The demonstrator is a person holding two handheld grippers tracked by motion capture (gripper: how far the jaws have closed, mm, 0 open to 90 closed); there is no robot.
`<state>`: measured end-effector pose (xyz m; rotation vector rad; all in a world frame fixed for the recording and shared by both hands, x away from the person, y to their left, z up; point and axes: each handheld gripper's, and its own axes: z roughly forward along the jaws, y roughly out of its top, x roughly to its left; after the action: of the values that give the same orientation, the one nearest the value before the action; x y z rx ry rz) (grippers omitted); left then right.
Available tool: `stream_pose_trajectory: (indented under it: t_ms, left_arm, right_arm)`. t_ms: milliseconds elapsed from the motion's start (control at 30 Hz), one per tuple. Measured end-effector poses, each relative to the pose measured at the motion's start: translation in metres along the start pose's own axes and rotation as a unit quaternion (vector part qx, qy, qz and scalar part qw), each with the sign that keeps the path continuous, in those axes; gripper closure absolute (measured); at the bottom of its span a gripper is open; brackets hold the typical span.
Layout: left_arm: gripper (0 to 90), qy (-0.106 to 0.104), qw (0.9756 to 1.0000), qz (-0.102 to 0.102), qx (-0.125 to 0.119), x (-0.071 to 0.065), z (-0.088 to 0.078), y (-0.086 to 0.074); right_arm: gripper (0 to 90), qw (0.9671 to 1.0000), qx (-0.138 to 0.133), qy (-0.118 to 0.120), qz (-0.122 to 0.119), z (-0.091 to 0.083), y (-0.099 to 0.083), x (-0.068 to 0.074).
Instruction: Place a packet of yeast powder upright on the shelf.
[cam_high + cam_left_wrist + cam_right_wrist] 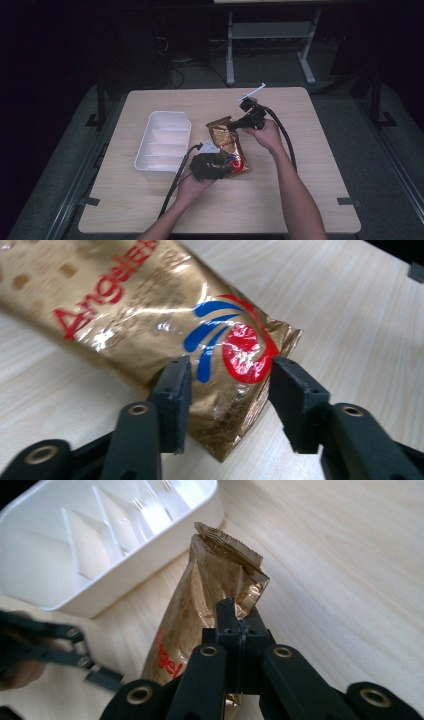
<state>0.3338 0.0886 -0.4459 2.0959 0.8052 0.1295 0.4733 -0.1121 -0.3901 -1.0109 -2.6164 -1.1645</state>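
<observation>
Lying aslant on the counter (pixel 280 200), just beside the white divided tray (pixel 162 141): the gold snack bag (pixel 227 145). Clenching its far sealed edge: the right hand-held gripper (pixel 239 625). Straddling the near corner with jaws apart, pads not pressing: the left hand-held gripper (pixel 227 390).

Risking a tear or slip at that thin crimped seam, with slick foil hanging from one pinch. Possibly snagging the bag's corner between the parted left jaws.

Showing the pinch on the seam: the right gripper view. Revealing the gap around the red-and-blue logo: the left gripper view. Giving bag, tray and both hands together: the high view.
</observation>
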Motion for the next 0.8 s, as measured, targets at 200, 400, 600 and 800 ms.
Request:
stream_pose_trajectory:
  t_ms: [200,400,600,800]
  left_arm:
    - [37.0,0.009,0.9995,-0.018,-0.023,0.003,-0.003,-0.001]
    - [26.8,0.015,0.9986,-0.036,-0.035,0.007,-0.002,-0.002]
    - [25.9,-0.01,0.9974,-0.046,-0.054,0.01,-0.001,-0.003]
    - [26.1,-0.024,0.996,-0.051,-0.069,0.012,0.0,-0.002]
  right_arm:
    - [90.0,0.9995,-0.025,-0.001,-0.018,-0.02,-0.004,0.009]
    - [90.0,0.9983,-0.046,0.011,-0.036,-0.041,-0.013,0.019]
    - [90.0,0.995,-0.072,0.026,-0.063,-0.059,-0.021,0.035]
    - [90.0,0.992,-0.082,0.039,-0.087,-0.071,-0.026,0.049]
